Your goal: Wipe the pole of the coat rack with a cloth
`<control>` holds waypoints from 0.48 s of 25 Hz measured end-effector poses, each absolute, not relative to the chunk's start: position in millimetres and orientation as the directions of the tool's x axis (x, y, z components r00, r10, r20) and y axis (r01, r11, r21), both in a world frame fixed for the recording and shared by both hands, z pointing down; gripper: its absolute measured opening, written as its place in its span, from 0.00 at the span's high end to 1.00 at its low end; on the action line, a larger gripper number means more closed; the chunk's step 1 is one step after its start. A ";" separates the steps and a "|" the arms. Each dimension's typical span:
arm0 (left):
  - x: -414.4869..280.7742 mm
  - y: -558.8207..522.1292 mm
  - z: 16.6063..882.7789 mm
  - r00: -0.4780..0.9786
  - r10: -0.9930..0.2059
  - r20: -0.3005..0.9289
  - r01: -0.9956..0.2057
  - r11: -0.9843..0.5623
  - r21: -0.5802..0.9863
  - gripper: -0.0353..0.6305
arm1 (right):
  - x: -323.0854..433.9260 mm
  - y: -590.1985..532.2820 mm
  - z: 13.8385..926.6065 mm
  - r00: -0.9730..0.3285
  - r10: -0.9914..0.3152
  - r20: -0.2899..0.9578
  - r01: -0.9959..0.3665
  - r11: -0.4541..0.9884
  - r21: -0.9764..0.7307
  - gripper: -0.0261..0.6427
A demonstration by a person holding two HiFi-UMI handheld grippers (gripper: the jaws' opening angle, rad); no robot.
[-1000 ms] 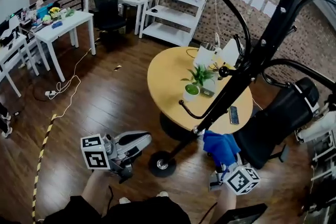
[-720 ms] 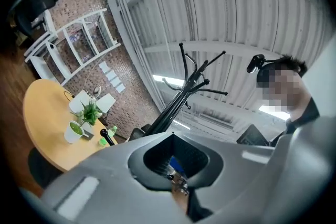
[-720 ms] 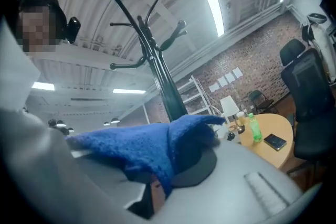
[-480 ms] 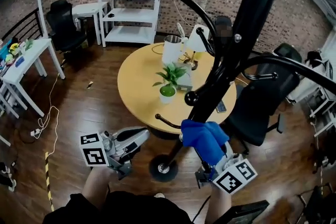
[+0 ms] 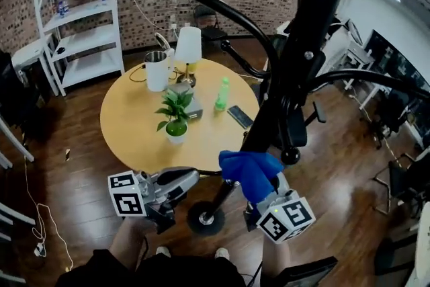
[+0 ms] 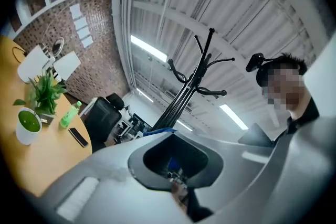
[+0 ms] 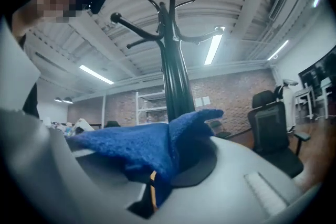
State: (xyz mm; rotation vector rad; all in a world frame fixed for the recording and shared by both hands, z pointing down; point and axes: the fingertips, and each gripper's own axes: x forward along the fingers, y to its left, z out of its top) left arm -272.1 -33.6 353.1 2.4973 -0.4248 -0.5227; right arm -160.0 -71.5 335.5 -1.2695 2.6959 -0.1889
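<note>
The black coat rack pole (image 5: 279, 87) rises slanting from its round base (image 5: 201, 217) to the top right, with curved hooks branching off. A blue cloth (image 5: 250, 170) is bunched against the lower pole, just above the base. My right gripper (image 5: 267, 193) is shut on the cloth, its marker cube toward me. In the right gripper view the cloth (image 7: 152, 149) drapes over the jaws, with the pole (image 7: 176, 81) straight behind it. My left gripper (image 5: 190, 177) hangs left of the base, jaws together and holding nothing. The left gripper view shows the pole (image 6: 186, 94) further off.
A round yellow table (image 5: 127, 138) stands just behind the rack, carrying a potted plant (image 5: 176, 119), a white kettle (image 5: 156, 70), a lamp (image 5: 188, 47), a green bottle (image 5: 220, 94) and a phone (image 5: 240, 116). White shelves (image 5: 74, 17) line the brick wall. Office chairs stand to the right.
The head view has swung round the rack, so the table now lies further left. My right gripper has carried the cloth a little up the pole. The left gripper has stayed beside the base.
</note>
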 end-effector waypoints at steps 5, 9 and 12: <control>-280.8 -29.5 351.0 0.930 -0.257 -0.262 -0.065 -0.817 0.572 0.94 | -160.8 -83.3 336.7 -0.477 -0.872 -0.109 -0.852 0.490 -0.185 0.92; -279.1 -19.7 342.7 0.934 -0.212 -0.288 -0.017 -0.831 0.556 0.94 | -157.2 -80.0 283.1 -0.444 -0.873 -0.202 -0.869 0.474 -0.141 0.92; -277.0 -15.1 334.6 0.930 -0.207 -0.305 -0.007 -0.837 0.548 0.94 | -157.4 -78.8 231.2 -0.456 -0.846 -0.275 -0.865 0.494 -0.086 0.92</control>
